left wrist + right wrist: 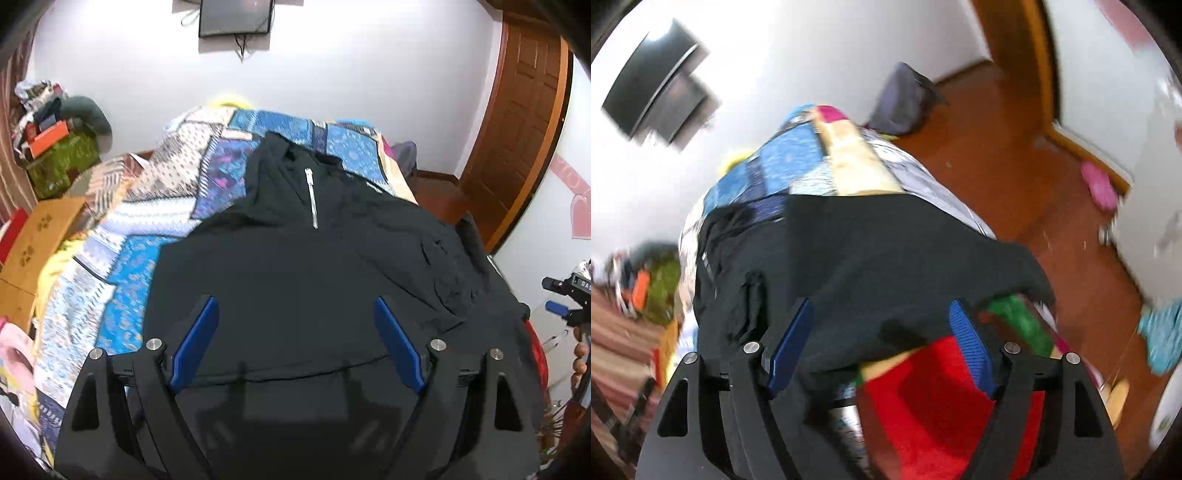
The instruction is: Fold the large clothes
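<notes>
Both hand-held grippers, left [295, 341] and right [881, 345], hang wide open and empty above the black zip-neck pullover [332, 266] spread over the patchwork-quilted bed [147, 192]. Its right side drapes past the bed's edge; a careless pinch there could drag it floorward.

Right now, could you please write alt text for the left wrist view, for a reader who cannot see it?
A black zip-neck garment lies spread on a bed covered by a blue patchwork quilt, with the open left claw above its lower part, holding nothing. Behind are a white wall, a dark screen and a wooden door.
</notes>
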`<state>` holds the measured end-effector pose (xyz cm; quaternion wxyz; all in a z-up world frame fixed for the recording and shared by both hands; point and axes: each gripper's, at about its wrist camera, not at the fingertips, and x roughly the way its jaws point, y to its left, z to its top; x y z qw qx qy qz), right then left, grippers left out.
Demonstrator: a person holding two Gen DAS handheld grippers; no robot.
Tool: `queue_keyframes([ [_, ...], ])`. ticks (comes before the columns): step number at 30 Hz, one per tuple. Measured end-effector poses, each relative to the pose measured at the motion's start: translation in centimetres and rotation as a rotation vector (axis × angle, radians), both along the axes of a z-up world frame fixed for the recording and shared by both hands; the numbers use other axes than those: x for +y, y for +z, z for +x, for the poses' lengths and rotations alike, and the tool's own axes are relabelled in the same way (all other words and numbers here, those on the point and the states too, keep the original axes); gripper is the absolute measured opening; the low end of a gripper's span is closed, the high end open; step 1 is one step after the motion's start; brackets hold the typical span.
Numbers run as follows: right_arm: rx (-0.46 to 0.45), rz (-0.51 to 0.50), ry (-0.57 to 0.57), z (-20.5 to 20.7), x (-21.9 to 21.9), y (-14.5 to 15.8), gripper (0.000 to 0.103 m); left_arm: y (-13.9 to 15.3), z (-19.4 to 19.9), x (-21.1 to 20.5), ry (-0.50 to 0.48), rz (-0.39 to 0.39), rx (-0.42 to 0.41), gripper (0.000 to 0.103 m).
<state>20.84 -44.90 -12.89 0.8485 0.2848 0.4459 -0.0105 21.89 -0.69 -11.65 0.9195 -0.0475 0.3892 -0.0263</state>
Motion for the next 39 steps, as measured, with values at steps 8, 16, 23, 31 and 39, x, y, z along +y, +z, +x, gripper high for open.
queue_keyframes([
  [8,0.121,0.191,-0.084,0.9,-3.4,-5.2,0.073,-2.3,1.2,-1.0,-0.01,-0.036,0.062,0.085],
  [16,0.159,0.235,-0.111,3.0,-4.4,-7.4,0.075,-3.5,1.5,-0.6,0.018,-0.045,0.091,0.085],
  [23,0.197,0.17,-0.136,5.3,-4.7,-8.1,0.059,-4.2,0.9,1.3,0.065,-0.066,0.108,0.085],
  [31,0.062,0.07,-0.141,4.0,-3.7,-2.6,0.009,-4.1,-0.1,3.3,0.1,-0.075,0.095,0.085],
  [39,-0.183,-0.02,0.01,2.6,2.0,7.6,0.009,-3.2,-1.2,4.0,0.098,-0.076,0.056,0.085],
])
